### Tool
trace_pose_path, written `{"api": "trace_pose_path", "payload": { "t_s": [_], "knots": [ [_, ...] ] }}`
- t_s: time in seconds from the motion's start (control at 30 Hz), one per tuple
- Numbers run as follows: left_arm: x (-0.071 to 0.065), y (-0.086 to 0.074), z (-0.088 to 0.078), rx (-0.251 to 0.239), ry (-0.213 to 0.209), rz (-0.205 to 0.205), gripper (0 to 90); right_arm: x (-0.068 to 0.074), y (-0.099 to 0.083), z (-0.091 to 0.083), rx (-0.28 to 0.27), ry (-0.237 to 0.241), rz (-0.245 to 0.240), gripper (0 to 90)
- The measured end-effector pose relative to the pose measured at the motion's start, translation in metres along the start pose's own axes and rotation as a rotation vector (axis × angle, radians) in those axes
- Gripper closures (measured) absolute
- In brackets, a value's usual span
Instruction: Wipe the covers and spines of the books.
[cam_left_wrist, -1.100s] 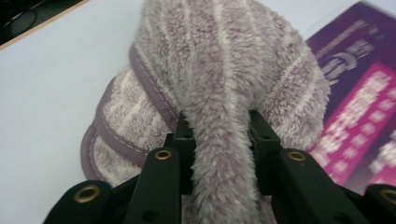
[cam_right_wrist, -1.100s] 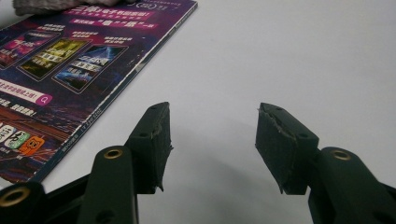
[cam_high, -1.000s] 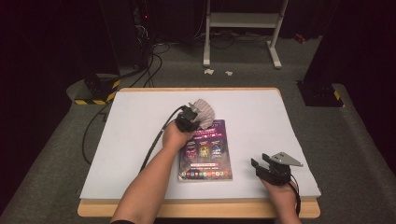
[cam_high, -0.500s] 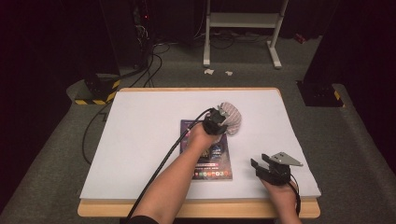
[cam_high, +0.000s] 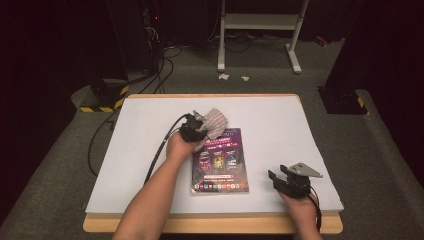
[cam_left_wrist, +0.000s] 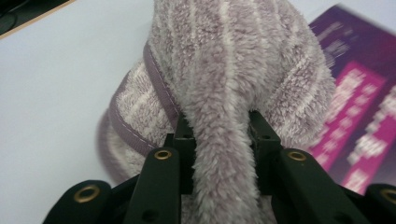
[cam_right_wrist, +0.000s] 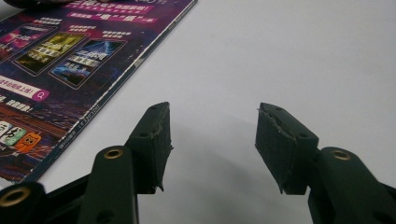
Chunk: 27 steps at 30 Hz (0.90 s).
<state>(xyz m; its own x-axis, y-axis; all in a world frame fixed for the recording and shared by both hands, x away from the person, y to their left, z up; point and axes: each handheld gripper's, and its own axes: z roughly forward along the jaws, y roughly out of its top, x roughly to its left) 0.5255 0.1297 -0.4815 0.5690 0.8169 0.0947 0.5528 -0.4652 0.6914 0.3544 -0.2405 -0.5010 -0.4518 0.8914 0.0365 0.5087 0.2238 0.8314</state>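
2 grippers are at work on the white bench (cam_high: 150, 165). The left gripper (cam_left_wrist: 219, 140) has its fingers (cam_left_wrist: 184, 140) clenched on a fold of a fuzzy lilac striped cloth (cam_left_wrist: 233, 70), which bunches up ahead of them. In the high view that left gripper (cam_high: 192, 131) holds the cloth (cam_high: 215, 122) at the far left corner of a purple booklet (cam_high: 220, 160), part of the bundle over the cover and part over bare bench.

The booklet lies flat with its long axis running from the person's side toward the far edge, so a wipe along it would draw the cloth back toward the person. The left hand is plainly the nearer one.

The right gripper (cam_right_wrist: 212, 140) rests well to the booklet's right, fingers released and holding nothing. No containers are in sight.
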Motion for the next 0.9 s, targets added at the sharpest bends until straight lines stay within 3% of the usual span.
{"api": "trace_pose_path", "payload": {
  "t_s": [0.17,0.43,0.53,0.63,0.83,0.9],
  "knots": [
    [0.016,-0.012,-0.01,0.007,0.027,-0.02,70.1,0.0,0.0,0.001,0.005,-0.004,0.0,45.6],
    [0.026,-0.022,-0.02,-0.006,0.036,-0.038,70.2,0.0,0.0,0.001,0.009,-0.003,0.003,46.1],
    [0.027,-0.026,-0.031,-0.045,0.035,-0.053,70.5,-0.001,0.0,0.001,0.006,0.001,0.009,46.1],
    [0.031,-0.03,-0.044,-0.049,0.043,-0.039,70.6,-0.001,0.0,0.001,0.008,0.002,0.012,47.3],
    [0.049,-0.048,-0.072,-0.058,0.082,-0.049,70.6,-0.001,0.001,0.002,0.017,-0.005,0.01,48.1],
    [0.057,-0.055,-0.082,-0.072,0.092,-0.076,70.6,-0.001,0.001,0.002,0.02,-0.008,0.011,48.2]
  ]
}}
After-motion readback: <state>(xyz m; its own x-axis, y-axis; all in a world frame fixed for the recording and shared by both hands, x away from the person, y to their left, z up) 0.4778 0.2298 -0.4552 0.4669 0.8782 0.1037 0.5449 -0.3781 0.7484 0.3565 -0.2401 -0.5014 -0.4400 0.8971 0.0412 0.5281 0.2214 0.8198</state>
